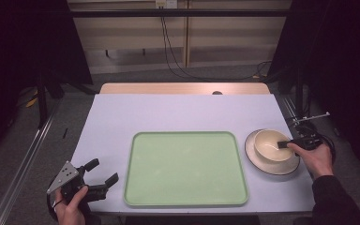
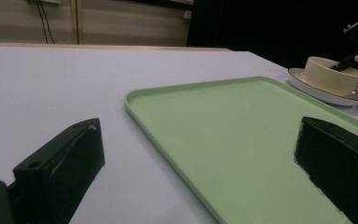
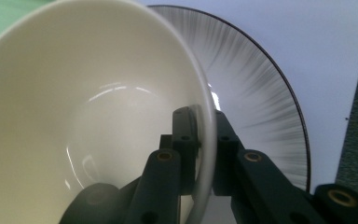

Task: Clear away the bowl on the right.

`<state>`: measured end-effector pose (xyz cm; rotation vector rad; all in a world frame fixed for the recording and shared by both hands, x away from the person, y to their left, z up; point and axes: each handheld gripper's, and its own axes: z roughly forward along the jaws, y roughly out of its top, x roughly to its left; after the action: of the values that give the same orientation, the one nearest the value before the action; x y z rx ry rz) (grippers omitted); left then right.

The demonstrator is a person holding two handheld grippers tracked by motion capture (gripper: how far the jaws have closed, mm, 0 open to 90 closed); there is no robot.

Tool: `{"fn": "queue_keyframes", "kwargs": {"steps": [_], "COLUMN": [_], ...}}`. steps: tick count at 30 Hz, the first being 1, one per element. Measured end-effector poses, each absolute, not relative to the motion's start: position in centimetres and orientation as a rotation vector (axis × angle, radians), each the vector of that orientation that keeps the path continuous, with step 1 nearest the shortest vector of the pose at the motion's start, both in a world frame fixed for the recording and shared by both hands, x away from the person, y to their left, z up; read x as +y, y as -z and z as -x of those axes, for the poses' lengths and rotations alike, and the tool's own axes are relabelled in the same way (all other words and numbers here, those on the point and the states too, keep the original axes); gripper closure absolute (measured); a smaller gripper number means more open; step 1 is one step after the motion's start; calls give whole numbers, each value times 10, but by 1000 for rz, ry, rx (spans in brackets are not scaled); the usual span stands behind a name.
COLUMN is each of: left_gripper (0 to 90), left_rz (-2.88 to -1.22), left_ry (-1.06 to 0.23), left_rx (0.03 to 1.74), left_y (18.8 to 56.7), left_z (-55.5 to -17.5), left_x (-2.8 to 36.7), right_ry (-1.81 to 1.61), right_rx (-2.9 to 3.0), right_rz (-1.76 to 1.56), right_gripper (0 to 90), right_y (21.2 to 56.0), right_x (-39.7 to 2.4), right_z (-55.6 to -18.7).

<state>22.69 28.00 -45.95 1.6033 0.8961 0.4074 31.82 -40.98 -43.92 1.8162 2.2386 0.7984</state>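
Observation:
A cream bowl (image 1: 272, 144) stands on a white plate (image 1: 258, 161) with a dark rim at the table's right side. My right gripper (image 1: 283, 144) is shut on the bowl's near wall. In the right gripper view one jaw is inside the bowl (image 3: 88, 93) and the other outside, pinching its rim above the plate (image 3: 261, 93), so the gripper (image 3: 204, 121) grips it. My left gripper (image 1: 105, 169) rests open at the front left corner, holding nothing. In the left gripper view its jaws (image 2: 199, 126) stand wide apart, and the bowl (image 2: 328, 74) shows far off.
A large pale green tray (image 1: 185, 168) lies in the middle of the light table (image 1: 168, 112), between both hands, with nothing on it. Its near corner reaches between the left jaws (image 2: 242, 126). Dark curtains and rails flank the table; cables hang behind it.

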Motion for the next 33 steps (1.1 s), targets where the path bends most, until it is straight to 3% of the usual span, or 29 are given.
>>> {"fn": "queue_keyframes", "kwargs": {"steps": [33], "left_gripper": [15], "left_rz": [-1597], "left_ry": [-409], "left_rx": [898], "left_y": [459], "left_z": [-227], "left_x": [280], "right_ry": [-925], "right_rx": [2221], "right_rz": [-1813], "right_gripper": [840], "right_y": [435], "right_x": [-417], "right_z": [-313]}}
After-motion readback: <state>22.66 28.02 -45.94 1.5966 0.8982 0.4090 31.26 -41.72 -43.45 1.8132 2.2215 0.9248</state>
